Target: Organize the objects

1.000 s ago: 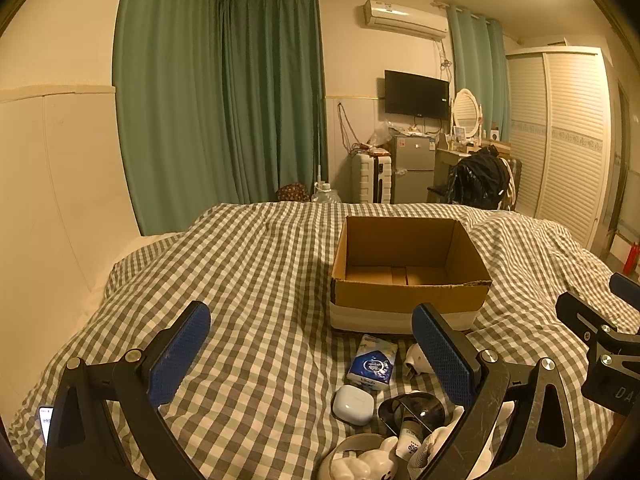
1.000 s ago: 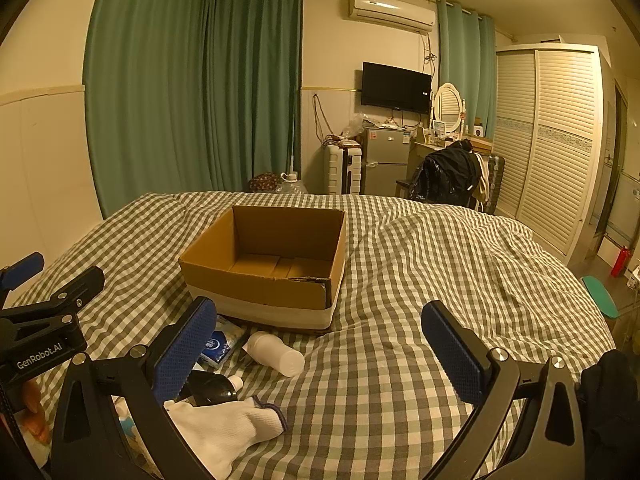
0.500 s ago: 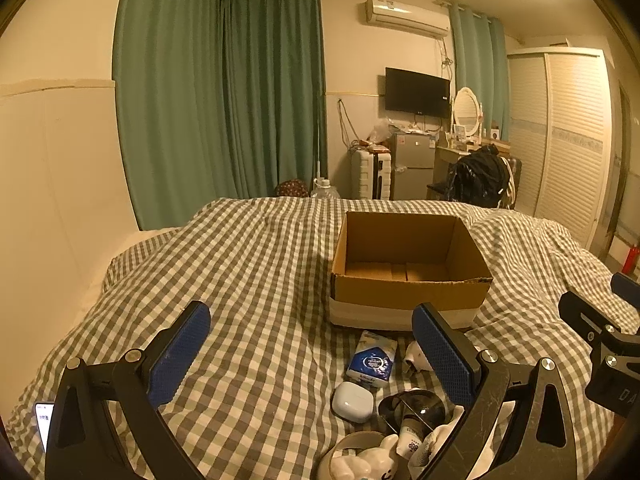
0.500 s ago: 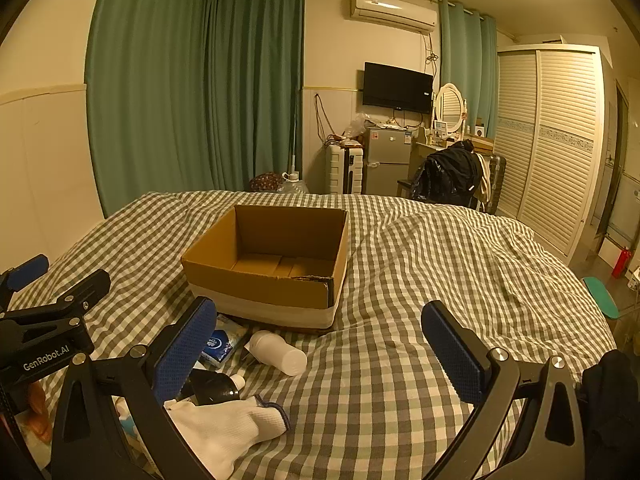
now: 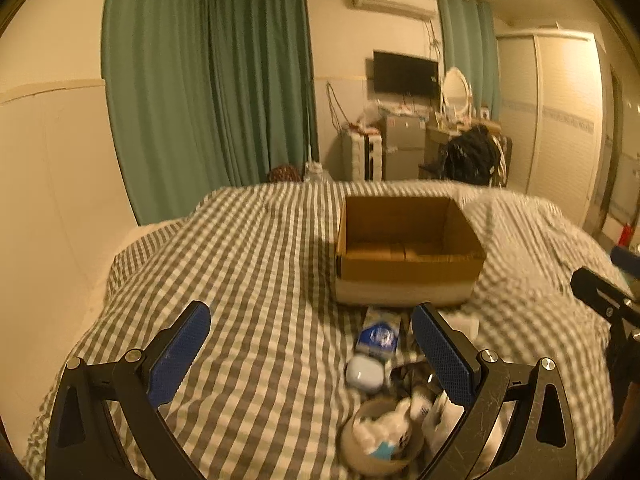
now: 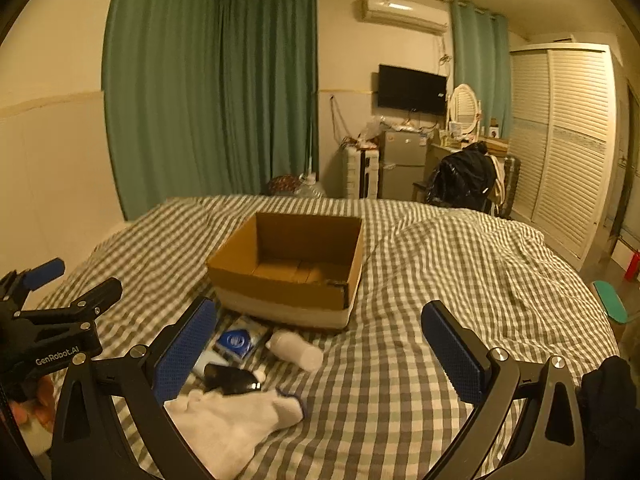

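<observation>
An open, empty cardboard box (image 5: 408, 252) (image 6: 288, 268) sits on the checked bed. In front of it lies a pile of small items: a blue-and-white packet (image 5: 378, 336) (image 6: 238, 340), a white earbud case (image 5: 364, 372), a bowl holding white figures (image 5: 380, 440), a white bottle (image 6: 296, 350), a black object (image 6: 230, 378) and a white glove (image 6: 232, 424). My left gripper (image 5: 312, 356) is open and empty above the bed, near the pile. My right gripper (image 6: 320, 356) is open and empty over the pile's right side.
The checked bedspread (image 6: 460, 280) covers the whole bed. A white wall panel (image 5: 52, 184) runs along the left. Green curtains (image 5: 208, 80), a TV, a small fridge and a wardrobe (image 6: 568, 140) stand beyond the bed's far end.
Both grippers have moved slightly, and the box now sits a little higher in both views. The left wrist view is blurred by motion. Both stay open and empty.
</observation>
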`<action>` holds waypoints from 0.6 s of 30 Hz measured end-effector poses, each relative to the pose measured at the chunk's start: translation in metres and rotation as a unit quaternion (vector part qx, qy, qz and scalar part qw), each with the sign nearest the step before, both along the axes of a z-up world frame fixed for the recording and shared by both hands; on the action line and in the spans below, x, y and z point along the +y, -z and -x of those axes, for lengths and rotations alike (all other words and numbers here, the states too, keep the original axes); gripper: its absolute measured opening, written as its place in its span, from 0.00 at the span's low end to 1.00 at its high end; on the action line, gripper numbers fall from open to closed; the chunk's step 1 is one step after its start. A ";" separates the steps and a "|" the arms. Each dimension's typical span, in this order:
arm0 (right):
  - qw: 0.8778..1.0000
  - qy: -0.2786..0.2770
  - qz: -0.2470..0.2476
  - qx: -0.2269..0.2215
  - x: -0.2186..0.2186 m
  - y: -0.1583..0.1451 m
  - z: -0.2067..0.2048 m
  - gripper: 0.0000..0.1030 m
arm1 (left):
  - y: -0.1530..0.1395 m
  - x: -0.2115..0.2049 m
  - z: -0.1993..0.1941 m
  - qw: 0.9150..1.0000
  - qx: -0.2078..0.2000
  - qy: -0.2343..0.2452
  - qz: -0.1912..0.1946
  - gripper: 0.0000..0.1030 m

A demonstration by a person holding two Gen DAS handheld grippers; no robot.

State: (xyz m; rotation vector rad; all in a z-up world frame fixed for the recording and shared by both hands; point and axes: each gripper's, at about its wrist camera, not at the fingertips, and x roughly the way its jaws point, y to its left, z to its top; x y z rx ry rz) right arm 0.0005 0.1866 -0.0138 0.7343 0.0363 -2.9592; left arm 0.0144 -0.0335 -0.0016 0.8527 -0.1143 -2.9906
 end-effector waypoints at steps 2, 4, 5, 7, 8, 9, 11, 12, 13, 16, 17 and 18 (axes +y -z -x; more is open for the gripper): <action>1.000 -0.013 -0.008 -0.014 -0.004 0.004 -0.002 1.00 | 0.010 -0.001 -0.003 1.000 -0.017 0.004 0.011 1.00; 0.999 -0.031 -0.012 -0.032 -0.010 0.012 -0.006 1.00 | 0.024 -0.002 -0.008 0.999 -0.034 0.012 0.020 1.00; 0.998 -0.039 -0.016 -0.042 -0.011 0.016 -0.008 1.00 | 0.031 -0.002 -0.010 0.999 -0.045 0.016 0.023 1.00; 0.997 -0.048 -0.023 -0.058 -0.016 0.025 -0.011 1.00 | 0.046 0.000 -0.014 0.997 -0.065 0.027 0.027 1.00; 0.996 -0.052 -0.027 -0.068 -0.018 0.031 -0.012 1.00 | 0.053 0.002 -0.017 0.996 -0.075 0.035 0.029 1.00; 0.995 -0.055 -0.030 -0.075 -0.020 0.036 -0.012 1.00 | 0.061 0.005 -0.019 0.995 -0.084 0.042 0.032 1.00; 0.994 -0.061 -0.034 -0.090 -0.023 0.044 -0.013 1.00 | 0.074 0.012 -0.025 0.992 -0.102 0.065 0.039 1.00; 0.993 -0.062 -0.035 -0.094 -0.023 0.048 -0.015 1.00 | 0.079 0.016 -0.028 0.990 -0.110 0.076 0.044 1.00; 0.993 -0.063 -0.037 -0.097 -0.023 0.050 -0.016 1.00 | 0.085 0.020 -0.030 0.988 -0.118 0.086 0.052 1.00; 0.991 -0.068 -0.038 -0.105 -0.024 0.053 -0.018 1.00 | 0.099 0.029 -0.033 0.983 -0.137 0.107 0.061 1.00; 0.991 -0.070 -0.038 -0.108 -0.024 0.053 -0.018 1.00 | 0.104 0.031 -0.032 0.981 -0.143 0.114 0.059 1.00; 0.990 -0.073 -0.036 -0.111 -0.025 0.054 -0.019 1.00 | 0.107 0.032 -0.029 0.980 -0.152 0.116 0.056 1.00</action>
